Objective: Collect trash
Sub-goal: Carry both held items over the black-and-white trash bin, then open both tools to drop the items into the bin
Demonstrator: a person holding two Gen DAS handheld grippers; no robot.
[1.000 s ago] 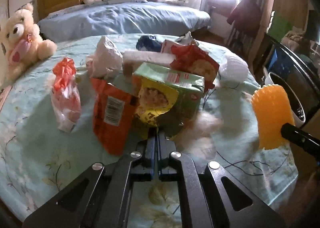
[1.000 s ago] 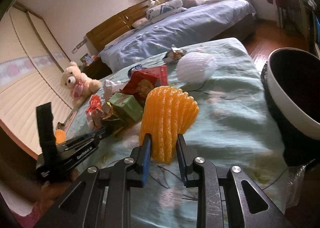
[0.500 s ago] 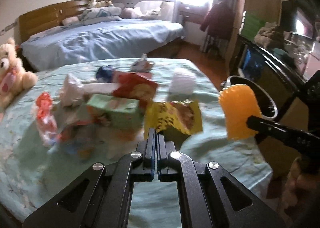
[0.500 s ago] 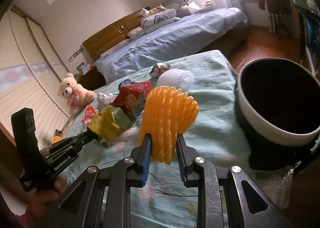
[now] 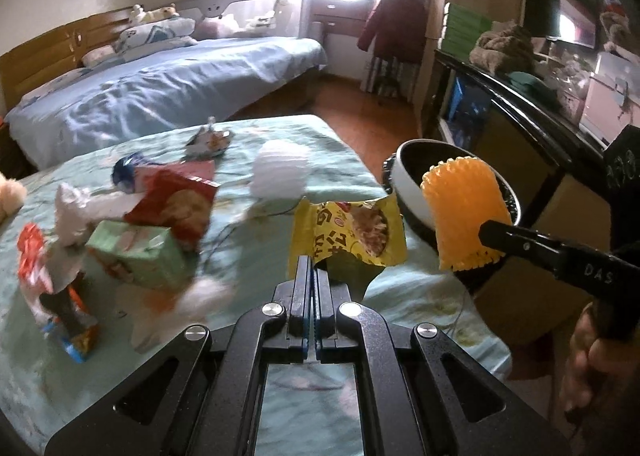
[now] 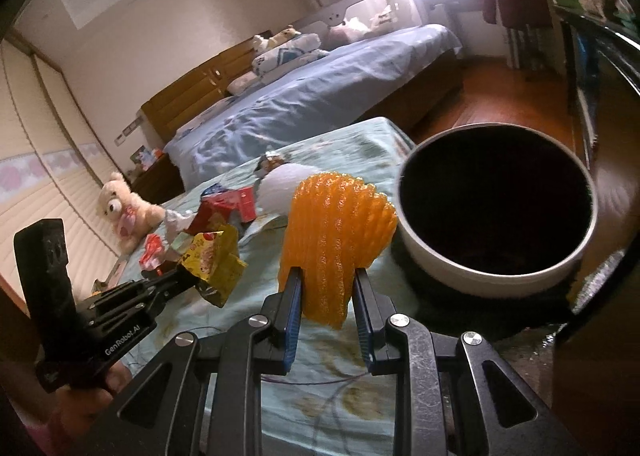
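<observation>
**Two pieces of trash held near the bin**

Between the left gripper's [image 5: 312,276] clenched jaws sits the lower edge of a yellow wrapper [image 5: 352,234], lifted clear of the bedspread [image 5: 360,168]. The right gripper [image 6: 327,288] grasps an orange foam net [image 6: 334,240] by its lower end, the net standing upright. Just beside the net is the bin [image 6: 496,276], white-rimmed and dark inside, standing off the bedspread's edge. On the far side of the wrapper from the bin lies the remaining litter: a green carton [image 5: 136,252], a red packet [image 5: 176,208], a white foam net [image 5: 280,172] and a small foil wrapper [image 5: 210,138]. Farther from the bin sits a teddy bear [image 6: 124,212].
</observation>
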